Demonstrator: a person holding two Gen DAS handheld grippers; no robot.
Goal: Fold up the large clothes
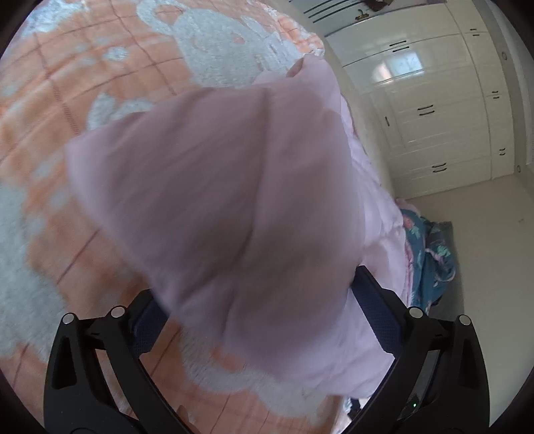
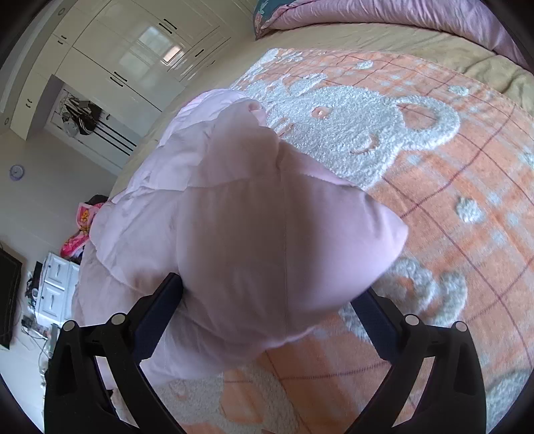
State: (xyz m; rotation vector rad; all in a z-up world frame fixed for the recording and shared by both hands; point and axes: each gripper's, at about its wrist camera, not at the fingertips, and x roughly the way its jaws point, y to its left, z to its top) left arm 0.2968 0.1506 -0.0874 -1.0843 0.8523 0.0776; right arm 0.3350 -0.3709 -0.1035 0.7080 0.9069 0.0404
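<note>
Here the pale pink padded garment [image 1: 233, 207] fills the middle of both wrist views, bunched and lifted above the bed, its quilted seams running across the bulk that hangs in front of each camera. In the left wrist view the left gripper [image 1: 257, 300] has its two dark fingers [image 1: 377, 310] either side of a thick fold of the pink cloth, gripping it; the cloth spills forward over the fingertips and hides them. In the right wrist view the right gripper [image 2: 270, 300] likewise clamps a fat wad of the same garment [image 2: 253, 233], the cloth bulging out between and above its fingers [image 2: 160, 307] and trailing away to the left and far side. Under the garment lies an orange blanket [image 2: 450, 207] with a grid of thin dark lines and fluffy white bear shapes, spread over the bed; to the right of the right gripper this blanket lies bare out toward the bed's far side, where a beige sheet [image 2: 417, 43] and a mauve quilt [image 2: 383, 13] lie at the edge. In the left wrist view the bed's edge falls just past the garment on the right, with a teal flowered cover [image 1: 434, 253] hanging there, then pale floor [image 1: 490, 250] and white wardrobe doors [image 1: 434, 110] beyond.
</note>
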